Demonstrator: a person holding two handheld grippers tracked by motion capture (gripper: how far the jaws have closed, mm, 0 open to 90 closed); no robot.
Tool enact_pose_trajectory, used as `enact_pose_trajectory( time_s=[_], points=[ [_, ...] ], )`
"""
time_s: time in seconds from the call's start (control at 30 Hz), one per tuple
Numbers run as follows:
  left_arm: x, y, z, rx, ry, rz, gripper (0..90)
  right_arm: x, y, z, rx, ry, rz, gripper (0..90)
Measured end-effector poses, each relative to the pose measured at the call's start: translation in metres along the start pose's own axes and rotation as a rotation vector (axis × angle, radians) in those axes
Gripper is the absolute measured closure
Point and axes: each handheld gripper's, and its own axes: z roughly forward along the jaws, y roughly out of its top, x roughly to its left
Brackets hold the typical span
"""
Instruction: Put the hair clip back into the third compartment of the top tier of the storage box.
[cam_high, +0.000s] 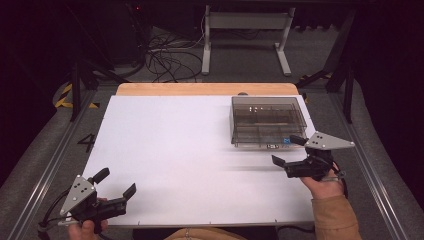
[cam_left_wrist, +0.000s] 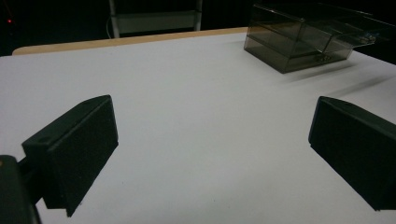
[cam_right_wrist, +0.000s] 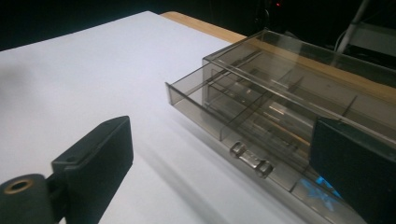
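Smoky clear plastic drawer box (cam_high: 268, 121) sits far right on the white table (cam_high: 165, 150), drawer slightly out. Our right gripper (cam_high: 289, 151), jaws spread and empty, hovers beside its handle (cam_right_wrist: 251, 160); left gripper (cam_high: 116, 183) parked wide apart, clear.

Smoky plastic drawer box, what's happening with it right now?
A person works at a white table with a gripper in each hand. The right gripper sits open just in front of the smoky plastic drawer box, nothing between its fingers. The drawer is pulled partly out, its clear handle facing the gripper. The left gripper rests open at the near left corner, away from the box.
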Motion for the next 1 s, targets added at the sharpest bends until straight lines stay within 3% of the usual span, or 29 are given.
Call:
enact_pose_trajectory(
  time_s=[0.4,0.73,0.9,1.0],
  points=[
    [-0.001,-0.001,0.001,0.007,0.002,0.011,2.2,0.006,-0.031,-0.003,-0.015,0.058,0.034,2.3],
    [-0.002,-0.003,0.003,0.013,0.004,0.025,2.2,0.017,-0.068,0.003,-0.038,0.090,0.063,2.1],
    [-0.002,-0.004,0.004,0.013,0.000,0.028,2.2,0.022,-0.083,0.008,-0.023,0.111,0.074,2.0],
    [-0.003,-0.005,0.005,0.012,-0.003,0.032,2.2,0.025,-0.089,0.011,0.012,0.119,0.069,1.9]
  ],
)
